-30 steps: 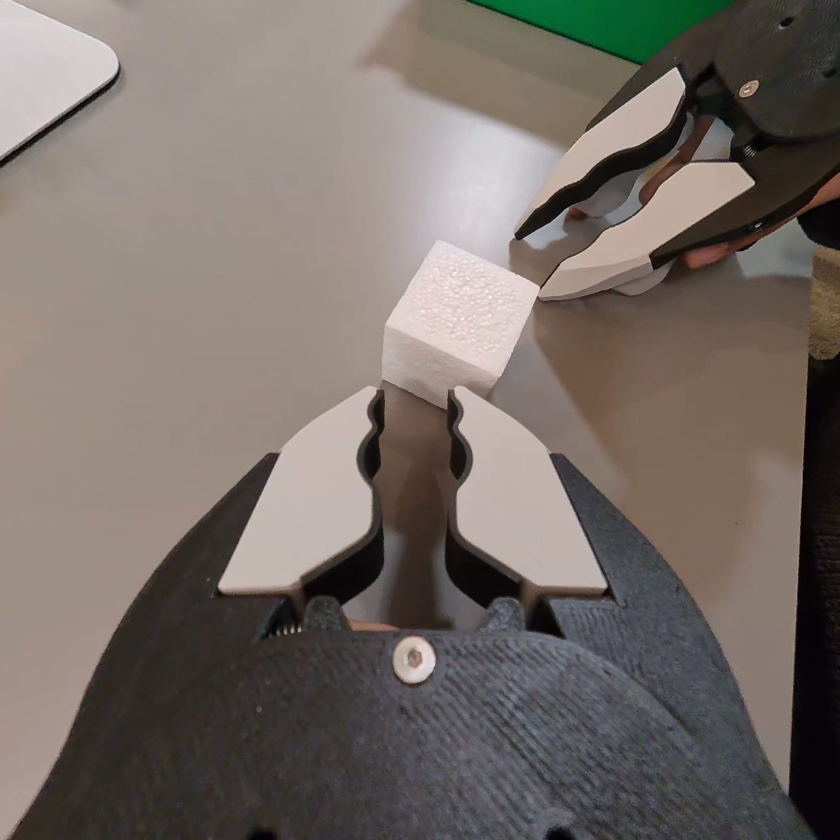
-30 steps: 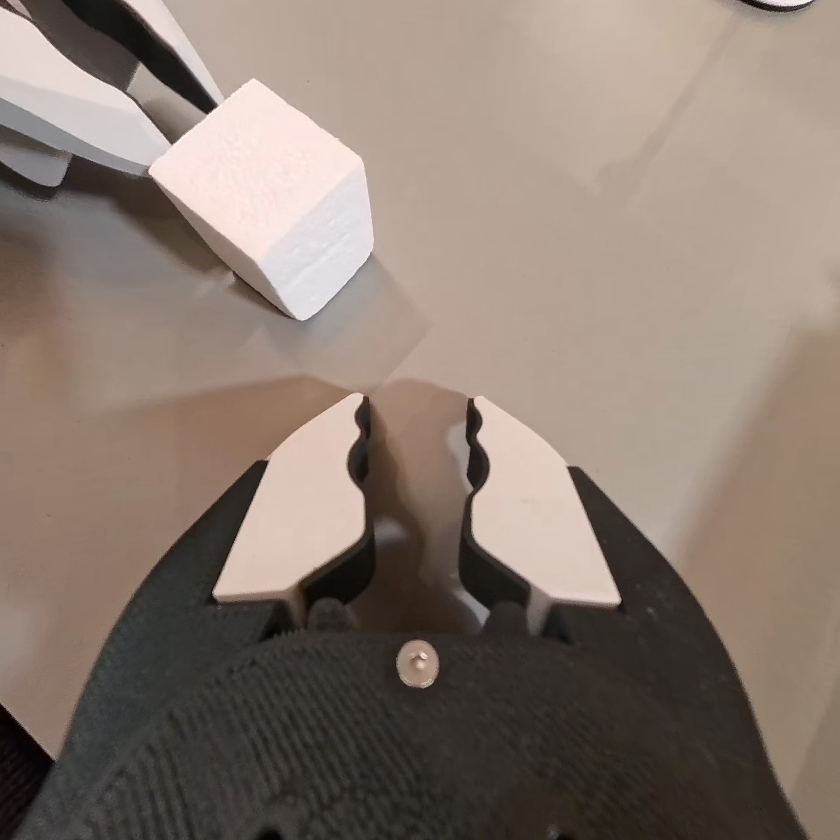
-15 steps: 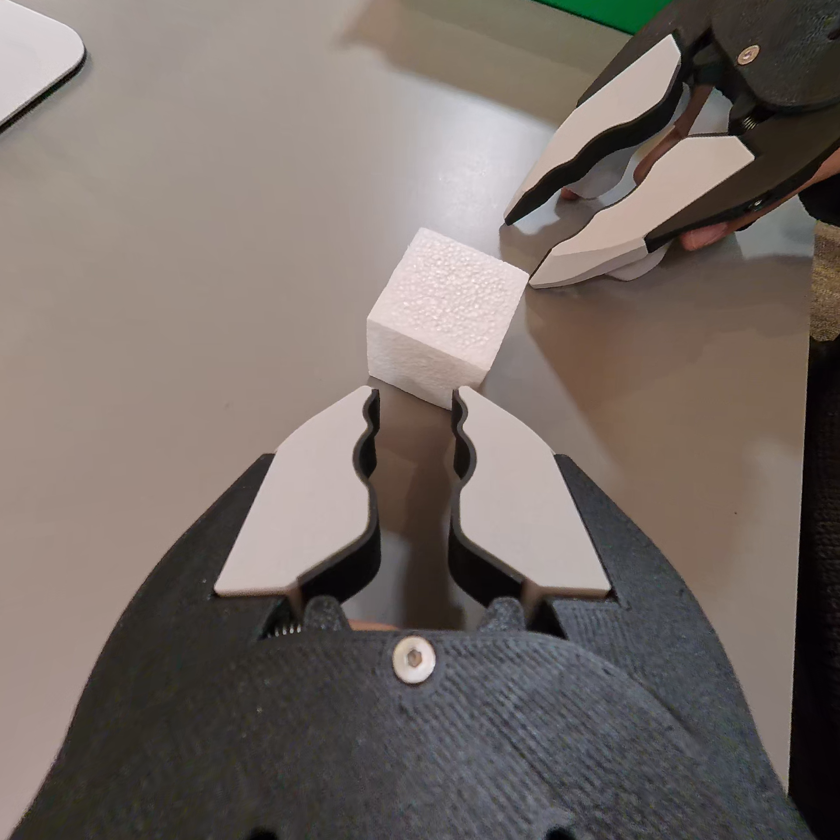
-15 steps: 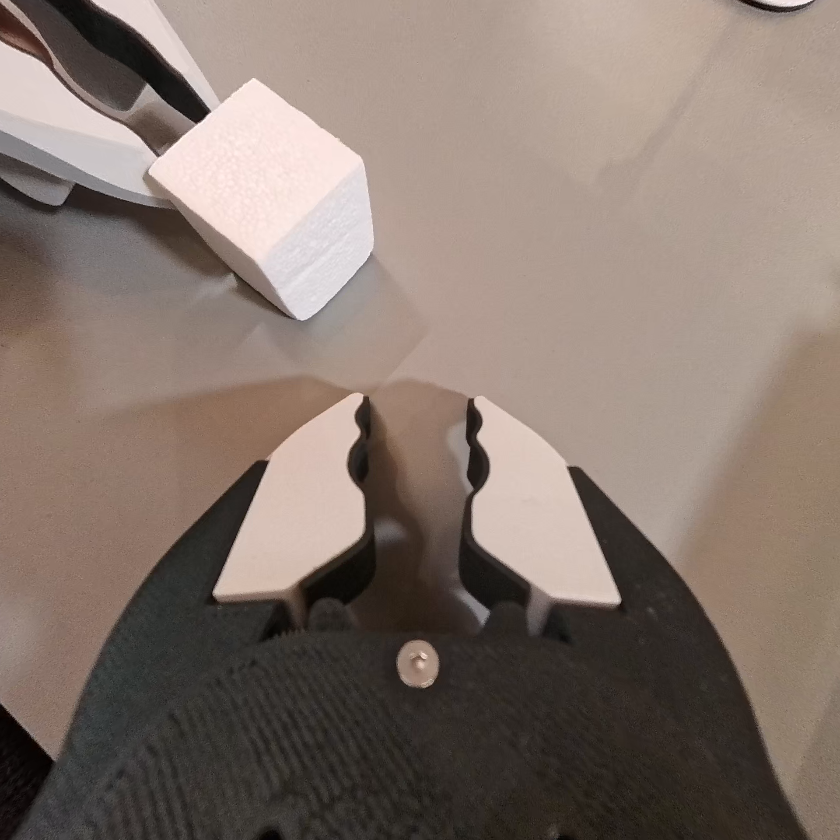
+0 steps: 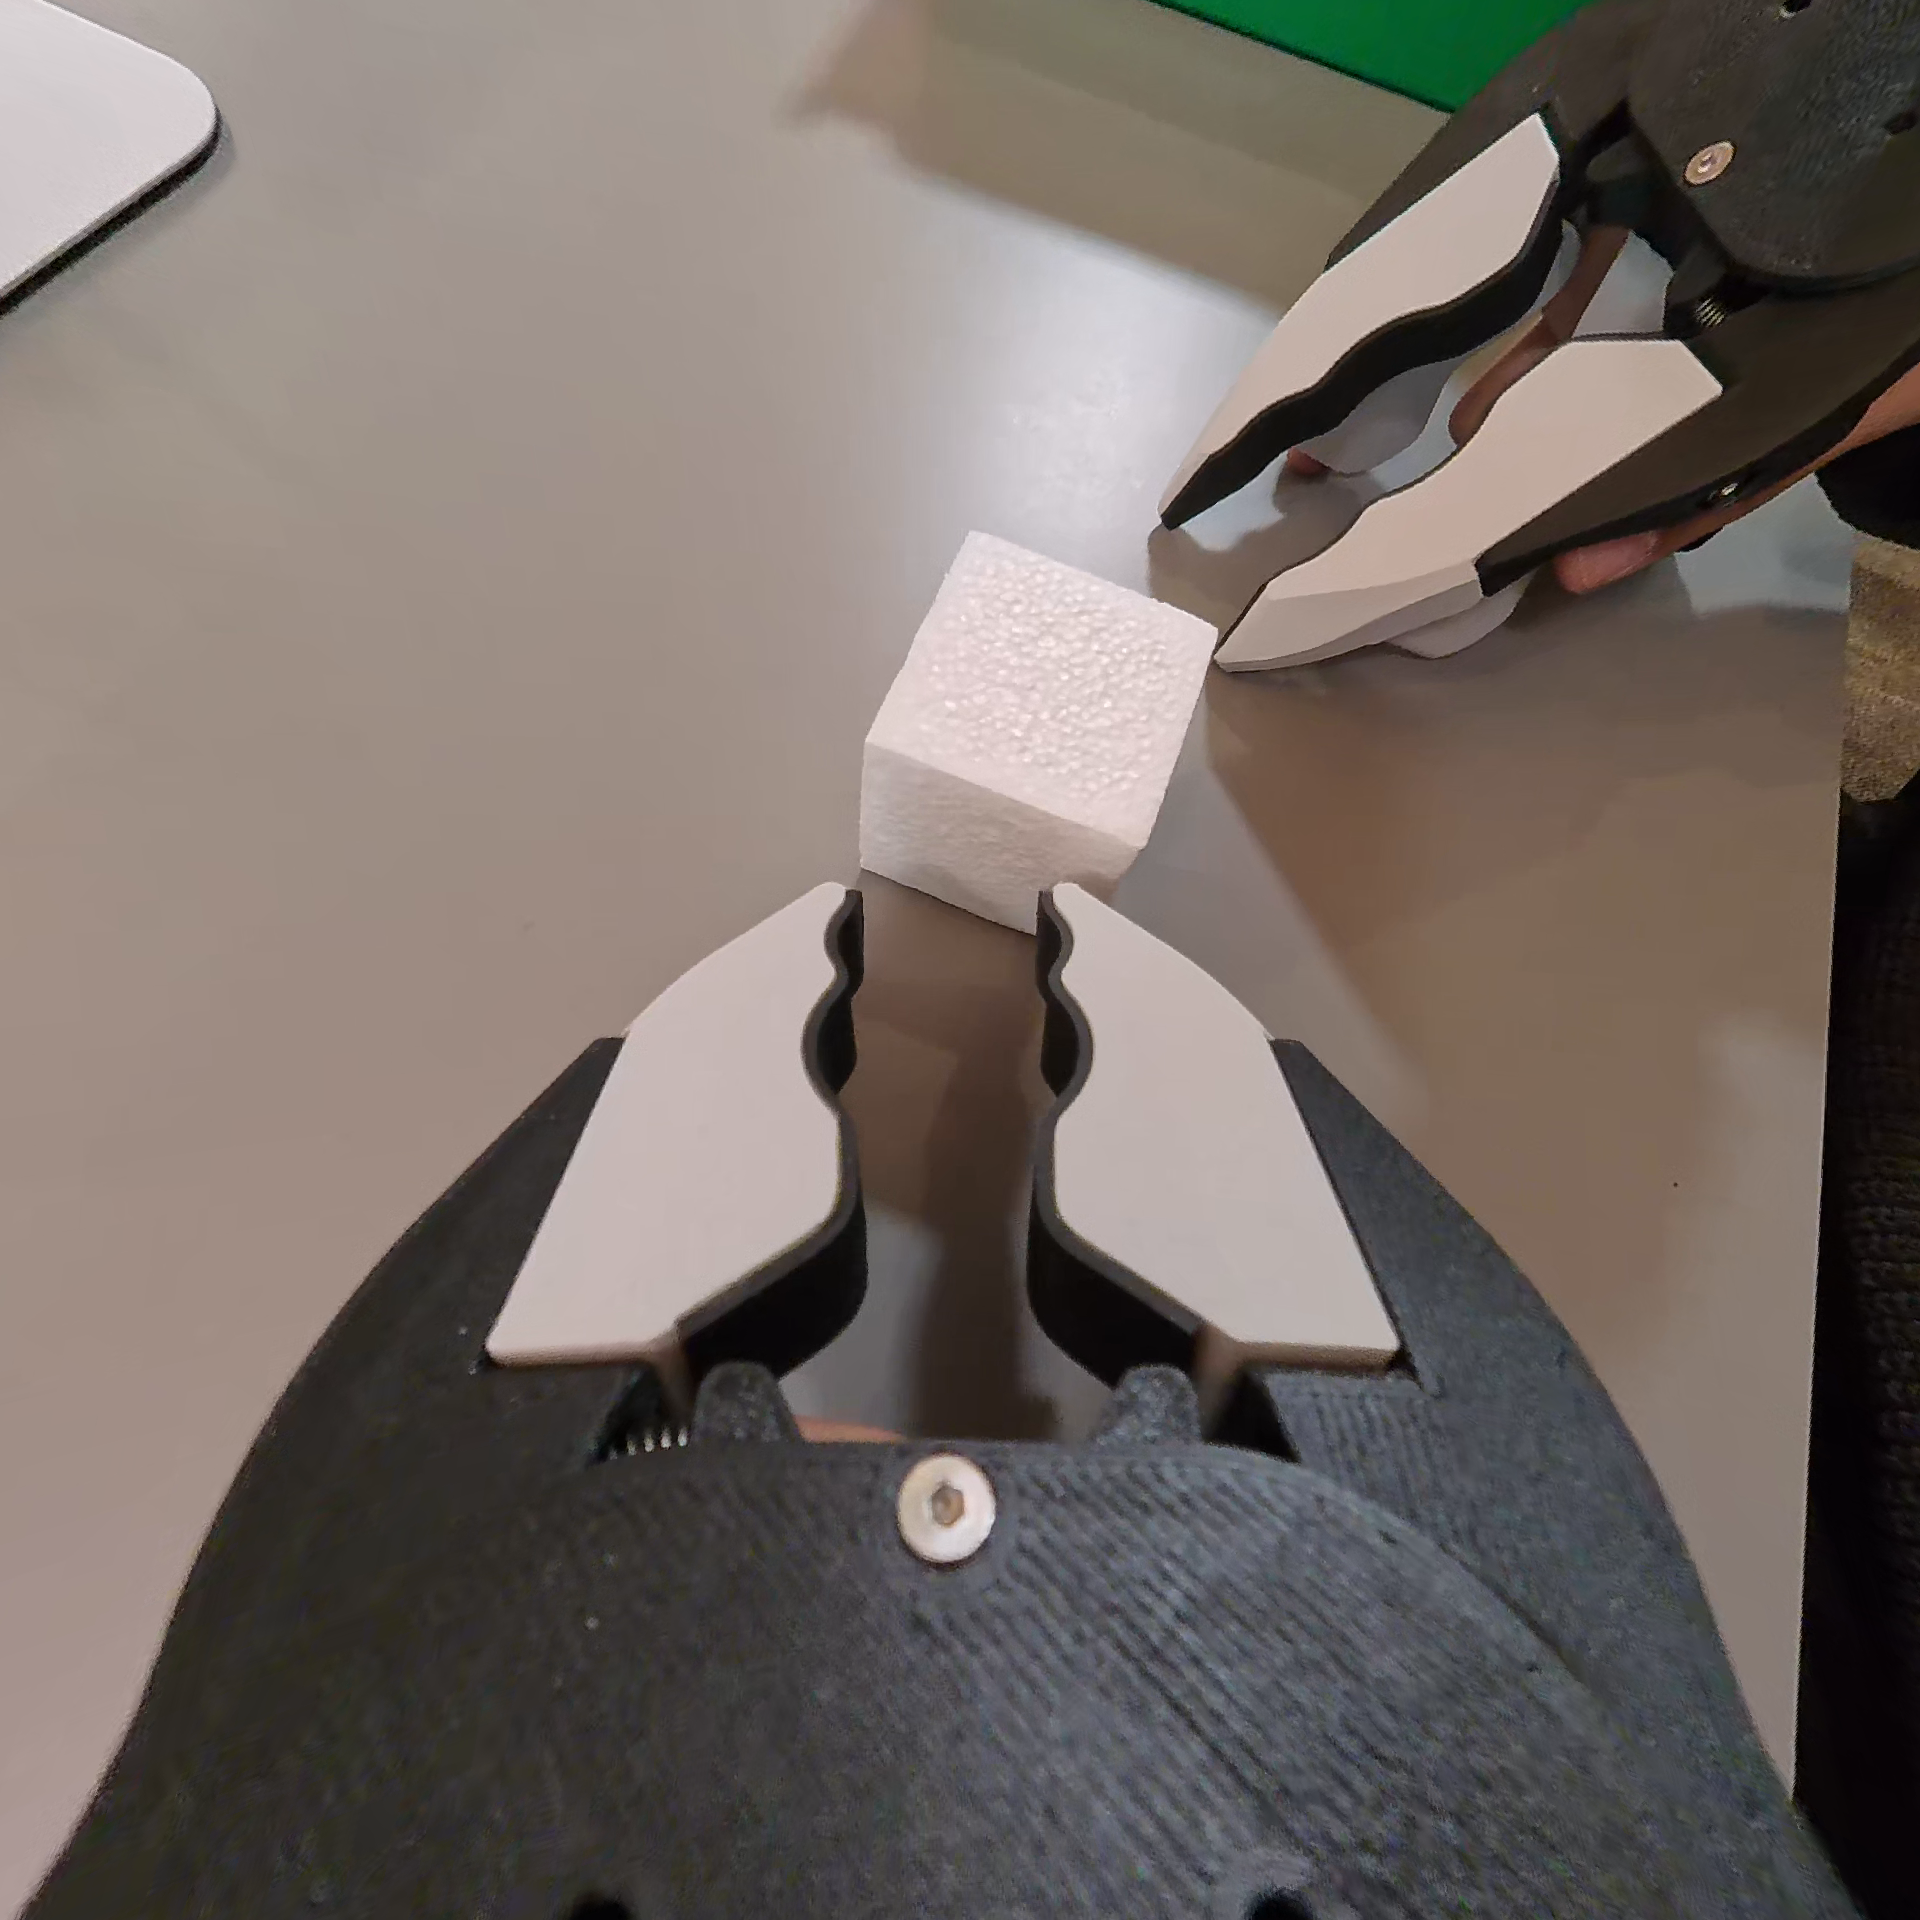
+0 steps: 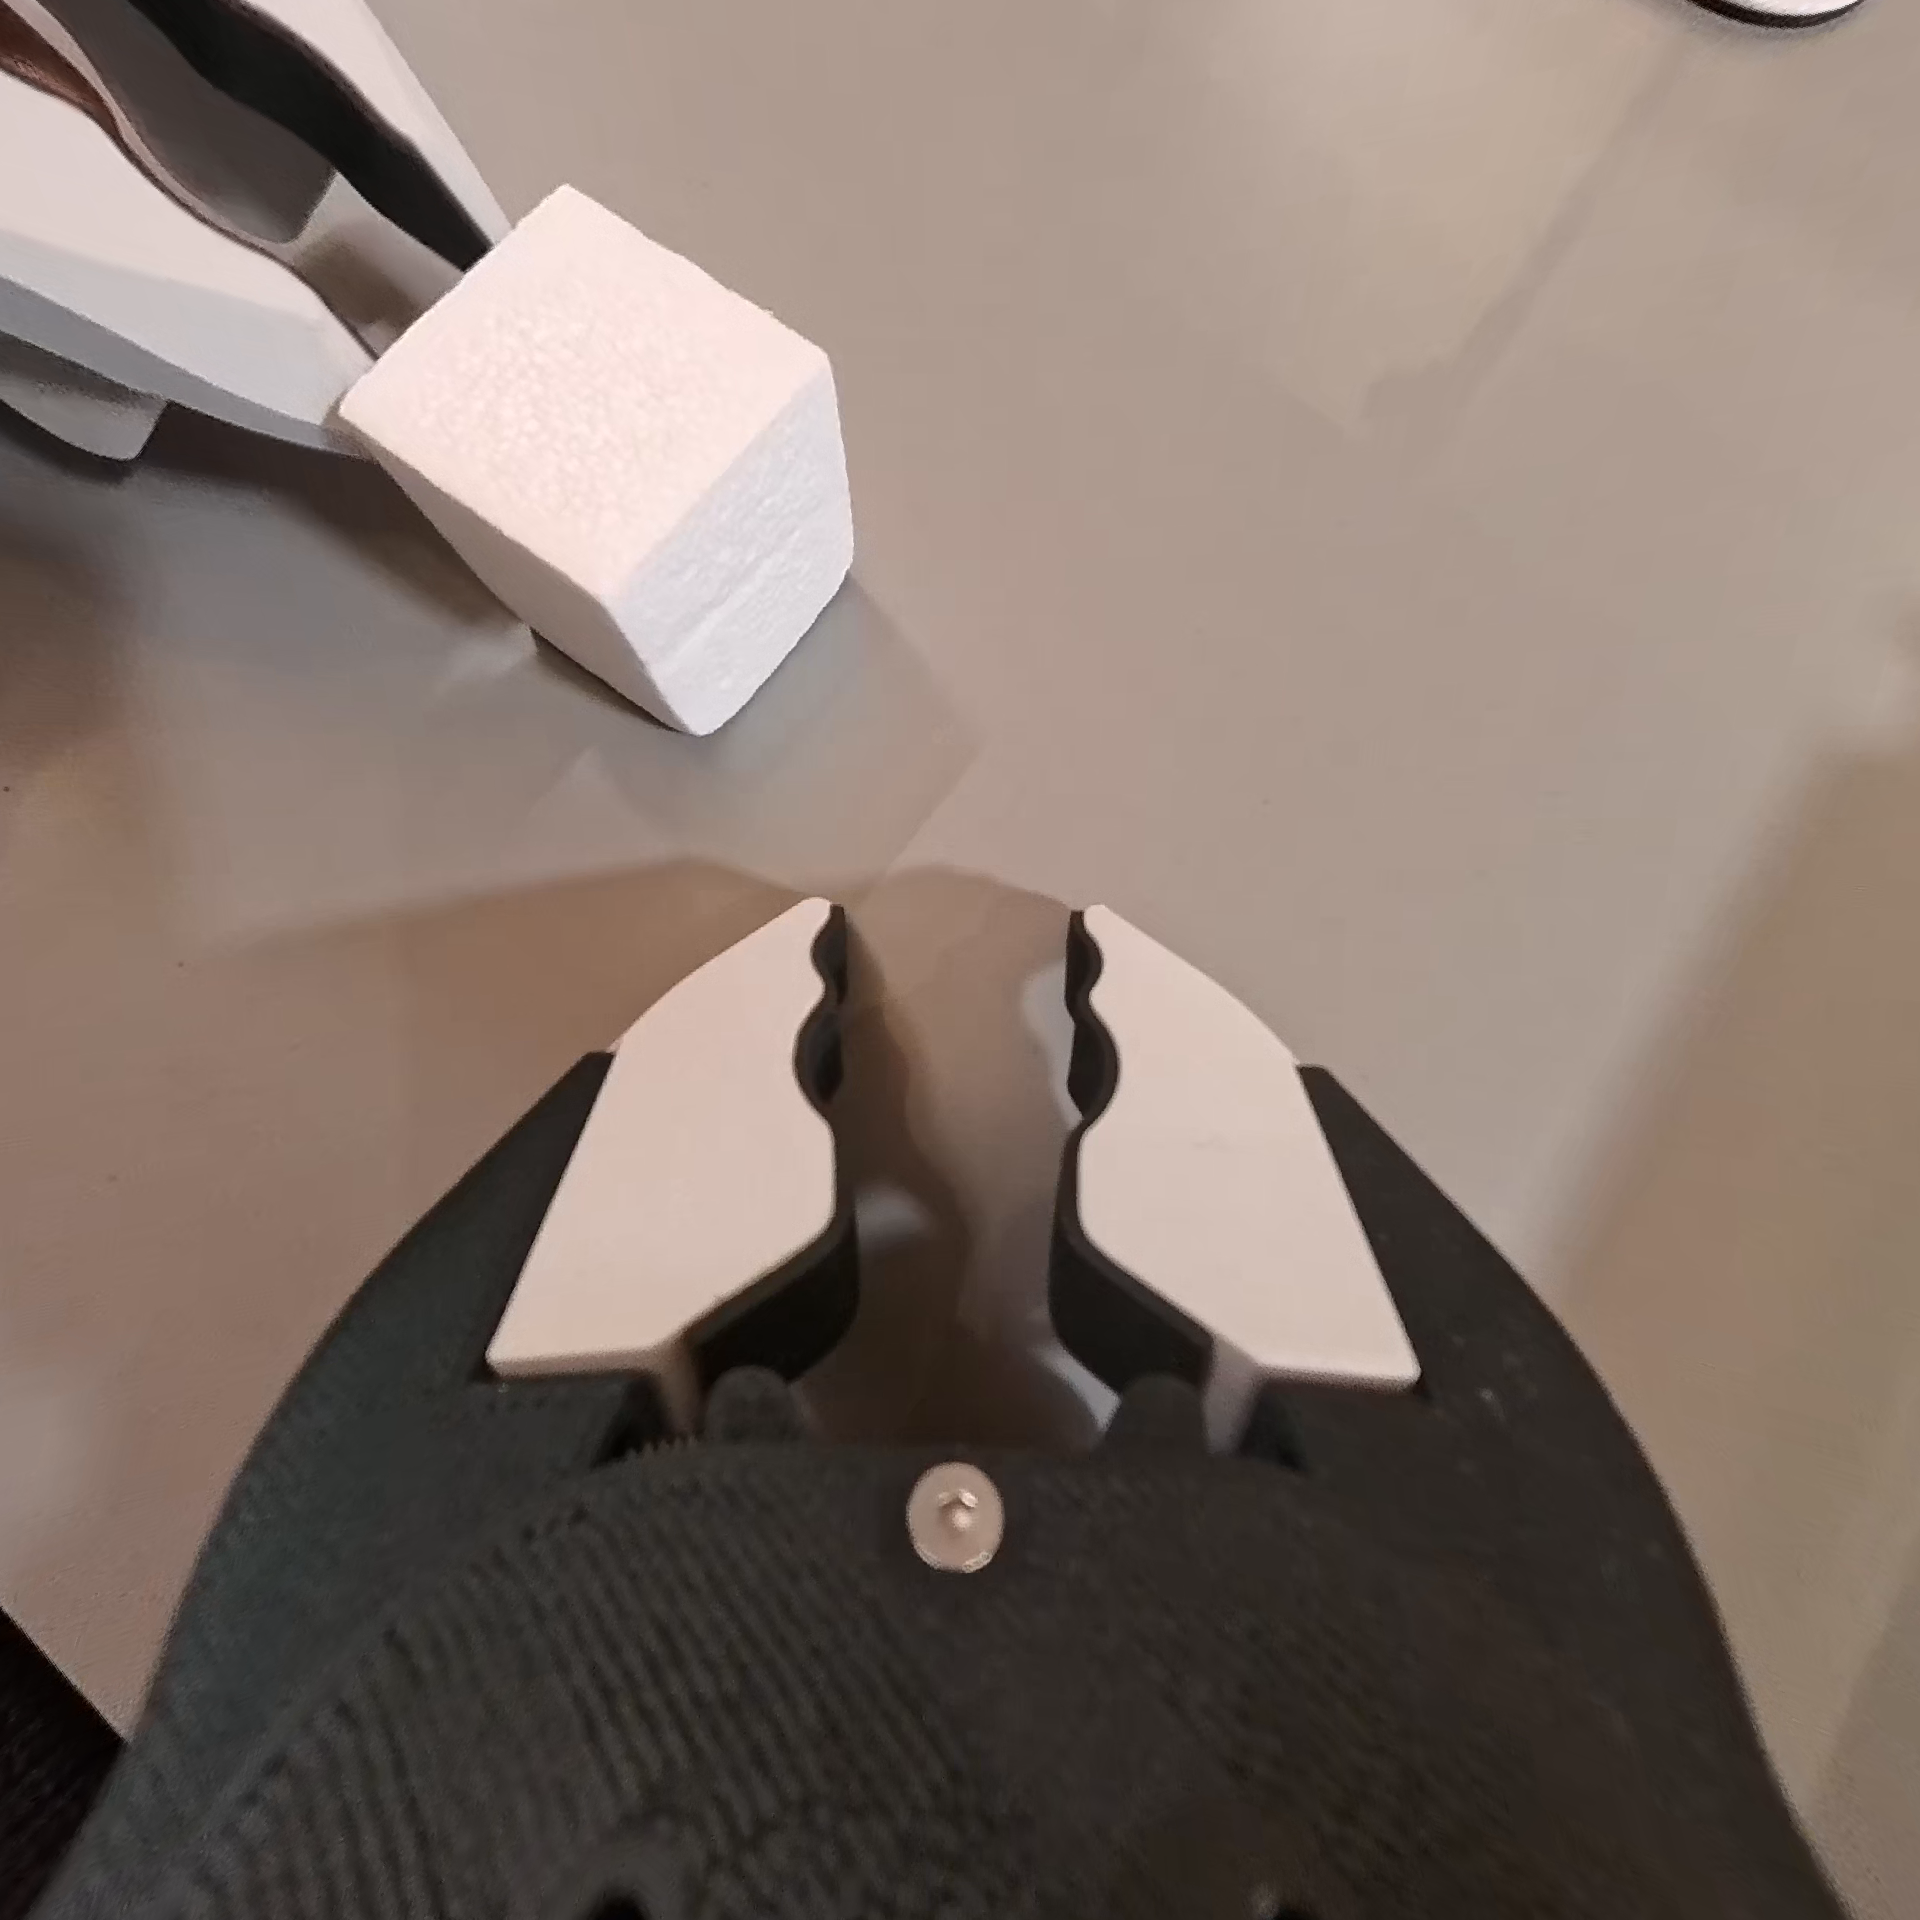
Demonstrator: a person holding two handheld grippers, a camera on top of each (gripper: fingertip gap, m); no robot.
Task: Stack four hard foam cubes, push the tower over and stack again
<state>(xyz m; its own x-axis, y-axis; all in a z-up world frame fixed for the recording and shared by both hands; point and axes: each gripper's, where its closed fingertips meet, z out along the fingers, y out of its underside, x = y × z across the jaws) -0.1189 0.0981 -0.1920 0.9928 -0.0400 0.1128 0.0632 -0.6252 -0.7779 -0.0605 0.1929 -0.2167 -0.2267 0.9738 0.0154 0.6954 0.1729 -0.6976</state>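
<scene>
Opposed close wrist views — shared cube (image 5: 1039, 727)

A matte grey-brown worktop (image 5: 520, 623) fills most of both views and carries soft shadows. In the left wrist view, a pale grey flat pad (image 5: 73, 156) with rounded corner and dark edge is seen at 10 o'clock, cut off by the frame. A green surface (image 5: 1340, 42) is seen beyond the worktop at 1 o'clock. Dark fabric (image 5: 1870, 1247) runs along the edge at 3 o'clock.
</scene>
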